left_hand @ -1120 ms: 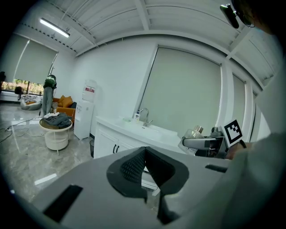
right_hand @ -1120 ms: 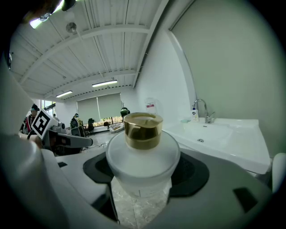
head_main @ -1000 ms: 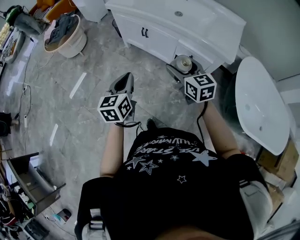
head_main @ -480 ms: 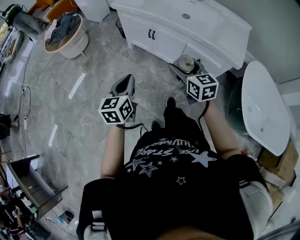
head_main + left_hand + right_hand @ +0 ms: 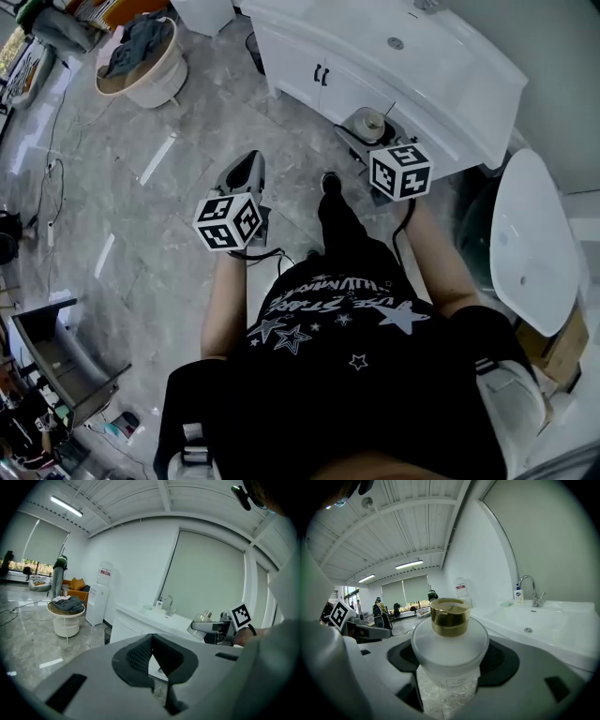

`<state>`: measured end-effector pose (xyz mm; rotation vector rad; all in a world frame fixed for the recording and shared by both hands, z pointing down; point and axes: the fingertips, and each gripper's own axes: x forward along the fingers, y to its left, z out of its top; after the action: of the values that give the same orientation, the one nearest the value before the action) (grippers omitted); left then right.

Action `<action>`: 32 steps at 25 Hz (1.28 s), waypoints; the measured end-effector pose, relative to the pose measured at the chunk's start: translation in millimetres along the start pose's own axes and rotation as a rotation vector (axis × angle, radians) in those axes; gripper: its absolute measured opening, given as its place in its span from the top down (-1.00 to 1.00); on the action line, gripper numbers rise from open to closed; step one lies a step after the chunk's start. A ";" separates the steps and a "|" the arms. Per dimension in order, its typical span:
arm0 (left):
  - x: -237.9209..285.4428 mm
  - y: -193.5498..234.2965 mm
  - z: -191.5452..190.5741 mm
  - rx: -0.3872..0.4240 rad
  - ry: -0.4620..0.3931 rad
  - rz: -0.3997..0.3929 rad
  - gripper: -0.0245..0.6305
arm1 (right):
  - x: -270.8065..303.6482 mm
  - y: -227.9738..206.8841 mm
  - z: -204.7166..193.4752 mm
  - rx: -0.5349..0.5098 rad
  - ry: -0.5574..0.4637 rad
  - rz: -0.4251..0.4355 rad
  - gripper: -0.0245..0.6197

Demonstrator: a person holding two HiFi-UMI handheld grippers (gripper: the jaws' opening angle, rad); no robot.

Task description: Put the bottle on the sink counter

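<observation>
Two ways to go wrong from here. Could bump the round frosted glass bottle with the gold cap (image 5: 450, 641) on the front edge of the white sink tabletop (image 5: 450, 75) if carried in too low. Could drop it on the grey stone floor (image 5: 169, 216) if let go too soon, being near the tabletop's front but not yet over it. Held cap up in the right gripper (image 5: 366, 131), squeezed by both jaws spread wide round its body. Left gripper (image 5: 151, 651) pressed closed, with nothing inside.
</observation>
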<state>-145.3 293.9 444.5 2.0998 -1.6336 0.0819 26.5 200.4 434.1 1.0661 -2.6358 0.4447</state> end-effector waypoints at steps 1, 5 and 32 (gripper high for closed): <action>7.8 5.4 3.1 -0.007 0.002 0.003 0.90 | 9.2 -4.3 2.7 0.003 0.002 0.002 -0.10; 45.0 23.6 16.1 -0.011 0.014 0.011 0.90 | 46.0 -26.2 13.4 0.008 0.008 0.016 -0.10; 326.5 76.2 153.0 -0.029 0.016 0.101 0.90 | 255.5 -264.5 121.5 0.023 0.057 0.068 -0.10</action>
<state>-158.5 -74.4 441.6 1.9900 -1.7204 0.1076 20.4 -186.0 460.4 0.9588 -2.6287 0.5125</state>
